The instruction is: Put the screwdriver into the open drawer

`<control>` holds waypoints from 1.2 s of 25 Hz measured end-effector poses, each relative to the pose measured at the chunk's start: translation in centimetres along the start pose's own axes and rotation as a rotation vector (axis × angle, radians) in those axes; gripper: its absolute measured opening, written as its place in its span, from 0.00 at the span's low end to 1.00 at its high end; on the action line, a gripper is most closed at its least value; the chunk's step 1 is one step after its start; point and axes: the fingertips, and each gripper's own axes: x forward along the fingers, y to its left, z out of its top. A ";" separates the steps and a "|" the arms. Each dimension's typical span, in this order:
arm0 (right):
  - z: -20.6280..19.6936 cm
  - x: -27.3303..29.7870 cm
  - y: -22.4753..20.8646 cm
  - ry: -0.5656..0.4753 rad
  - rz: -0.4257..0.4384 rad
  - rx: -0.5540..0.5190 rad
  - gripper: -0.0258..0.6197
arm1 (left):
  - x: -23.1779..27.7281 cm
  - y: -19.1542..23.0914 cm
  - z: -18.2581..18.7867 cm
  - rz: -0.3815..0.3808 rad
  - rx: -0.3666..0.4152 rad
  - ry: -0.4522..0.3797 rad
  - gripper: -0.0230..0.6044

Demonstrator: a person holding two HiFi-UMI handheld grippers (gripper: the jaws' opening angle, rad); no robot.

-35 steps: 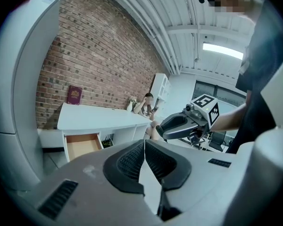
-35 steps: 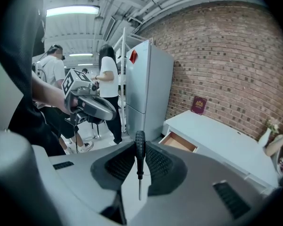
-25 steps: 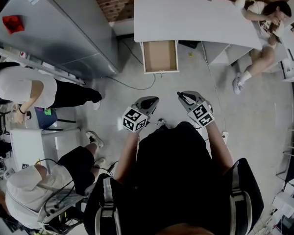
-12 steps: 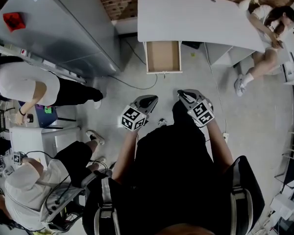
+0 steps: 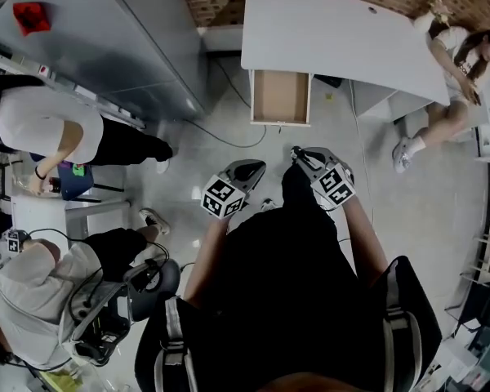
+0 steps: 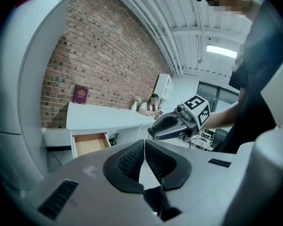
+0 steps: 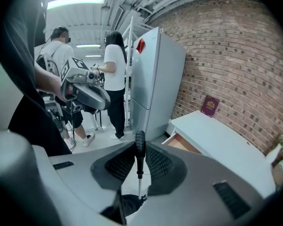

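Noted drawer [image 5: 281, 96] shifted rightward in head view since a second ago, nearly in line with right hand-held gripper [image 5: 299, 155] yet well apart; approach judged outstanding; found that gripper clamped on screwdriver [image 7: 139, 142], handle past jaw tips; found left hand-held gripper [image 6: 144, 147] closed, empty; logged cable [image 5: 229, 141] on floor ahead, fridge [image 5: 114, 47] at left, seated person [image 5: 453, 64] at right of surface [image 5: 335, 31]; no obstruction seen.

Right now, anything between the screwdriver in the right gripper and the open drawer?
Nothing visible. The right gripper holds the screwdriver; only bare floor lies between it and the drawer, pulled out from under the white desk. The drawer looks empty.
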 end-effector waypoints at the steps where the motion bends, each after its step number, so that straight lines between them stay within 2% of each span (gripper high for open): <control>1: 0.0 0.0 -0.2 0.001 0.003 -0.002 0.23 | 0.1 -0.1 0.0 -0.001 -0.001 0.006 0.06; 13: -1.0 2.3 -3.2 -0.003 0.041 -0.007 0.23 | 2.2 1.6 0.9 0.018 -0.007 0.038 0.06; 30: -2.3 6.2 -10.5 0.013 0.129 0.016 0.23 | 8.2 6.8 3.5 0.080 -0.056 0.066 0.06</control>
